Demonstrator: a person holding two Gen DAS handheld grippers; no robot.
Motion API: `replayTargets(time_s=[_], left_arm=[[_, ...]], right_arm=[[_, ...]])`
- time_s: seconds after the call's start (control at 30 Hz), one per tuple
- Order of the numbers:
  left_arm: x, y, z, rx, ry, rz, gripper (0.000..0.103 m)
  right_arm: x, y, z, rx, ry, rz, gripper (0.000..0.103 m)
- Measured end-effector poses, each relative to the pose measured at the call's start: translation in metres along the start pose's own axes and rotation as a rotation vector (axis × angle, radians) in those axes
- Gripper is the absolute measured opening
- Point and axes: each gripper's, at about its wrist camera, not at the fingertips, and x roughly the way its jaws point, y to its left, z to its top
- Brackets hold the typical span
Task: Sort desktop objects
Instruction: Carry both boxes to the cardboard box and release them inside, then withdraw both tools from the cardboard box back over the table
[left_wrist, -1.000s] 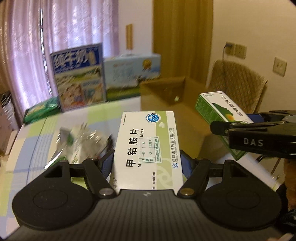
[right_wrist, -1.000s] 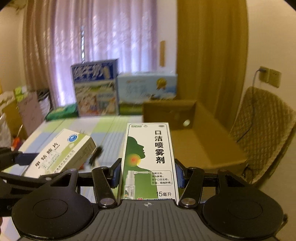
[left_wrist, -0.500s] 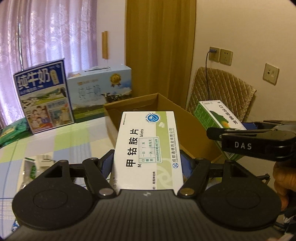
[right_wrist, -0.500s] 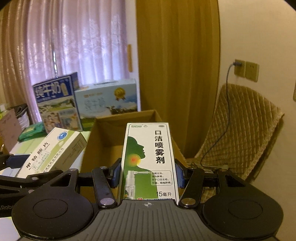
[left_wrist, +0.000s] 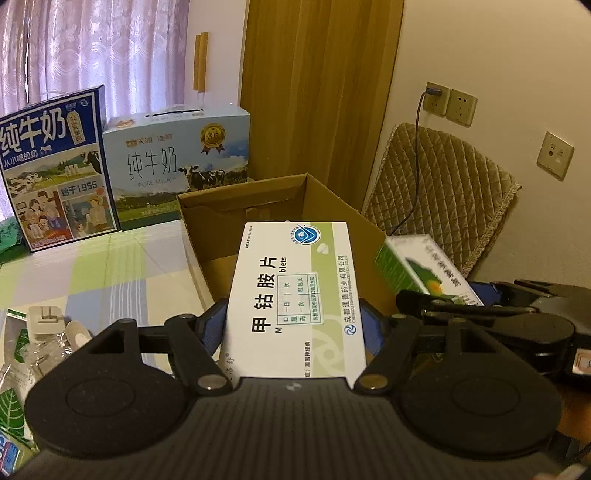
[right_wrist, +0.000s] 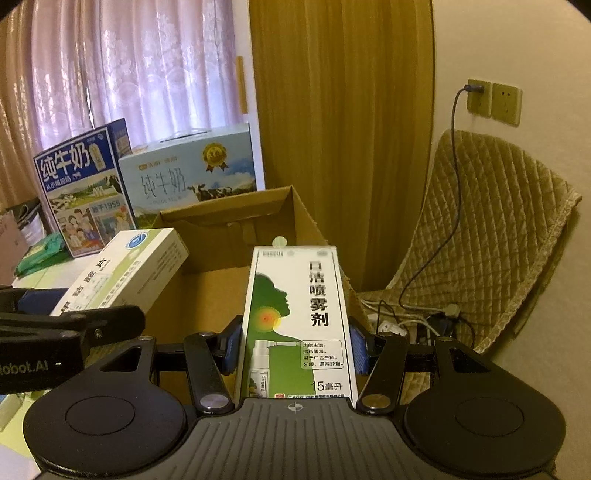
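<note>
Right now both grippers are loaded and hang over the open cardboard box (left_wrist: 332, 206) that stands at the table's right end. Clamped between the blue pads of the left gripper (left_wrist: 293, 325) is a white-and-green tablet box (left_wrist: 295, 295), label up, its far end reaching out above the carton's interior. Just to its right, the right gripper (right_wrist: 295, 343) pinches a tall green-and-white oral spray box (right_wrist: 299, 317) by its long sides, likewise poised above the carton's brown floor; in the right wrist view the tablet box shows at the left, tilted. On the checked tablecloth (left_wrist: 110, 273) to the left lie loose packets and a small white adapter (left_wrist: 44, 317). Behind, two milk cartons stand side by side: a dark blue one (left_wrist: 51, 170) and a pale blue one (left_wrist: 177, 162). A quilted chair (right_wrist: 491, 236) stands by the wall, with a cable running up to a socket (right_wrist: 478, 96)
</note>
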Motion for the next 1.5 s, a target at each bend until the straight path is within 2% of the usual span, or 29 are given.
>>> replayTargets(time_s=[0.17,0.23,0.3,0.57,0.97,1.07,1.23,1.37,1.5], left_arm=[[0.008,-0.001,0.003,-0.009,0.007,-0.002,0.067],[0.012,-0.001,0.003,-0.017,0.016,-0.006,0.068],[0.015,0.000,0.002,-0.023,0.025,-0.015,0.067],[0.002,0.004,0.004,-0.028,0.006,-0.017,0.067],[-0.040,0.019,-0.006,-0.068,-0.027,0.006,0.068],[-0.054,0.030,-0.013,-0.087,-0.034,0.023,0.071],[-0.082,0.049,-0.023,-0.104,-0.046,0.059,0.076],[-0.107,0.067,-0.031,-0.128,-0.062,0.094,0.078],[-0.134,0.087,-0.040,-0.151,-0.077,0.130,0.085]], right_arm=[[0.007,-0.002,0.003,0.004,0.005,0.007,0.052],[0.008,-0.002,0.004,-0.007,0.004,0.008,0.043],[0.010,-0.001,0.005,-0.012,0.006,0.006,0.042],[0.007,0.000,0.003,-0.009,0.005,0.008,0.042],[-0.016,0.016,0.004,-0.008,-0.014,0.029,0.043],[-0.026,0.024,0.004,-0.013,-0.018,0.041,0.048],[-0.044,0.046,0.004,-0.025,-0.041,0.061,0.067],[-0.057,0.070,-0.001,-0.051,-0.045,0.088,0.075],[-0.069,0.095,-0.010,-0.086,-0.040,0.120,0.089]])
